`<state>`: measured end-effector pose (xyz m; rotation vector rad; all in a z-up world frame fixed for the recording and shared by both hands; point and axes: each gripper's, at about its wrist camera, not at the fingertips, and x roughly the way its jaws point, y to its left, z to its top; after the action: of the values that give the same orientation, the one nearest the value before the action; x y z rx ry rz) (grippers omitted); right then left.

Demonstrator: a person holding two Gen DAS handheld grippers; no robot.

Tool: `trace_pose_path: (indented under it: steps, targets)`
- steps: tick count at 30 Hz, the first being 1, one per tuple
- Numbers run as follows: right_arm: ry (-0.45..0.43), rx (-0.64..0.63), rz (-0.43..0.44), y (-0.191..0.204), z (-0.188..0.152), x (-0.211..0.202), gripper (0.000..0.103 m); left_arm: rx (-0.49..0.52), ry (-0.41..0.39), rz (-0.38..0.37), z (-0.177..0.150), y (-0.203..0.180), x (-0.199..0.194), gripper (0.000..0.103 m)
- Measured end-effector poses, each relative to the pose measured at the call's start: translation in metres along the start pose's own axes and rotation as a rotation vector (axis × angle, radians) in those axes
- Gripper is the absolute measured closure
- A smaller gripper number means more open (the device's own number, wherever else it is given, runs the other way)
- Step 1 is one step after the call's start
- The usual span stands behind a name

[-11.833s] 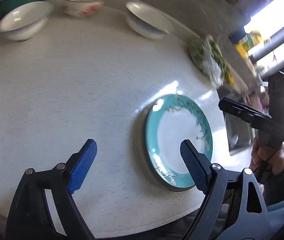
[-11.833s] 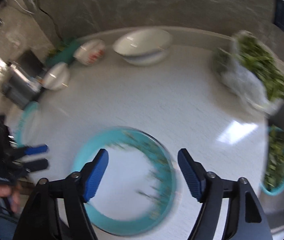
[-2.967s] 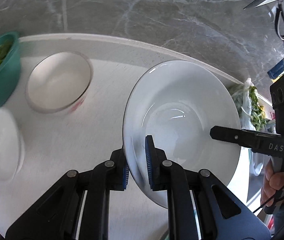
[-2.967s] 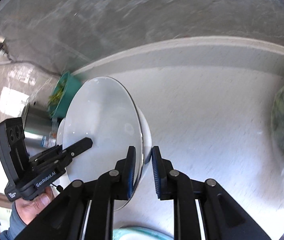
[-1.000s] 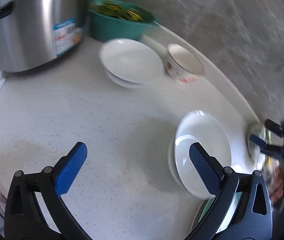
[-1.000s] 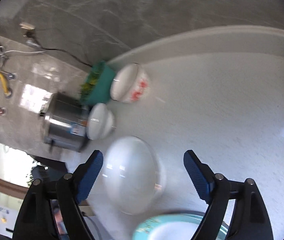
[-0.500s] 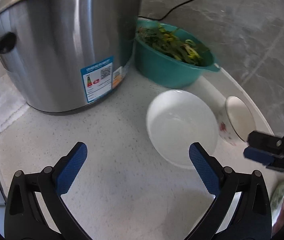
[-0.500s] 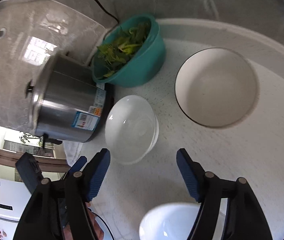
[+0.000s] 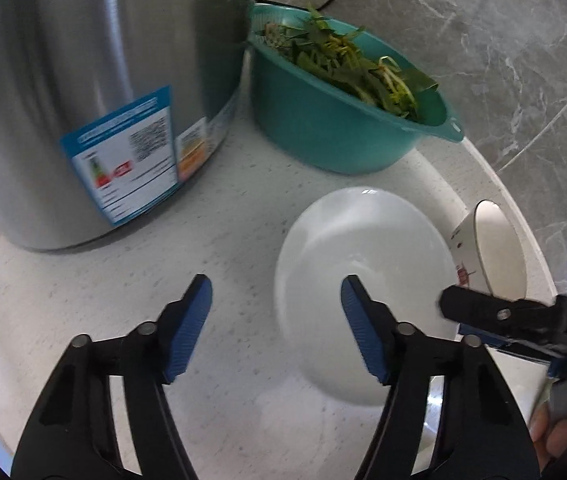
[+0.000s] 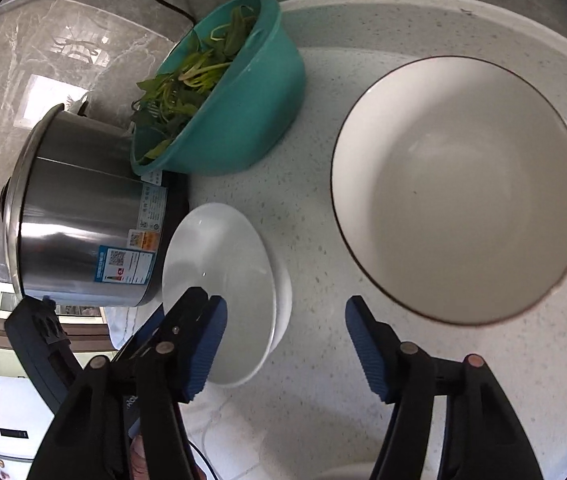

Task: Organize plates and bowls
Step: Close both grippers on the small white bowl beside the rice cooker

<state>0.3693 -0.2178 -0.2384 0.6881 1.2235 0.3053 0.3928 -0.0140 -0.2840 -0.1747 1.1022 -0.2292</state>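
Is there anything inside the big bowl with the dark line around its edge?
Empty. The right wrist view looks straight down into the big bowl, and its creamy inside is bare right to the bottom. It stands upright on the white counter.

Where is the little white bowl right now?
In the left wrist view the small plain white bowl sits on the speckled white counter, right of the steel cooker, in front of the teal basin of greens.

Two upright empty bowls (image 10: 219,280) apart

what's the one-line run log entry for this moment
phase: approach | left tool: closing, astride near rim of small white bowl, no grip | right tool: closing, empty | beside: rice cooker
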Motion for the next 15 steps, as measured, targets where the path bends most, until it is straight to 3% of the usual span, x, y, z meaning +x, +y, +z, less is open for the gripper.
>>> trace_pose_path:
  steps: [2,5,8,11,13,15]
  targets:
    - [-0.004,-0.004,-0.01,0.002,0.005,0.005,0.045,0.008,0.009,-0.025,0.006,-0.003,0.006,0.063]
    - [0.01,0.003,-0.009,0.001,0.005,0.013,0.052,0.006,0.025,-0.045,0.013,-0.004,0.014,0.076]
    - [0.012,-0.009,-0.015,0.003,0.004,0.016,0.058,0.012,0.037,-0.065,0.015,-0.006,0.019,0.084]
    - [0.016,-0.012,-0.015,0.006,0.005,0.021,0.074,0.014,0.039,-0.07,0.012,-0.005,0.021,0.096]
    - [0.028,-0.015,-0.002,0.007,0.006,0.024,0.083,0.016,0.047,-0.086,0.013,-0.005,0.024,0.098]
    - [0.035,-0.023,-0.01,0.01,0.007,0.027,0.084,0.018,0.051,-0.093,0.014,-0.006,0.026,0.098]
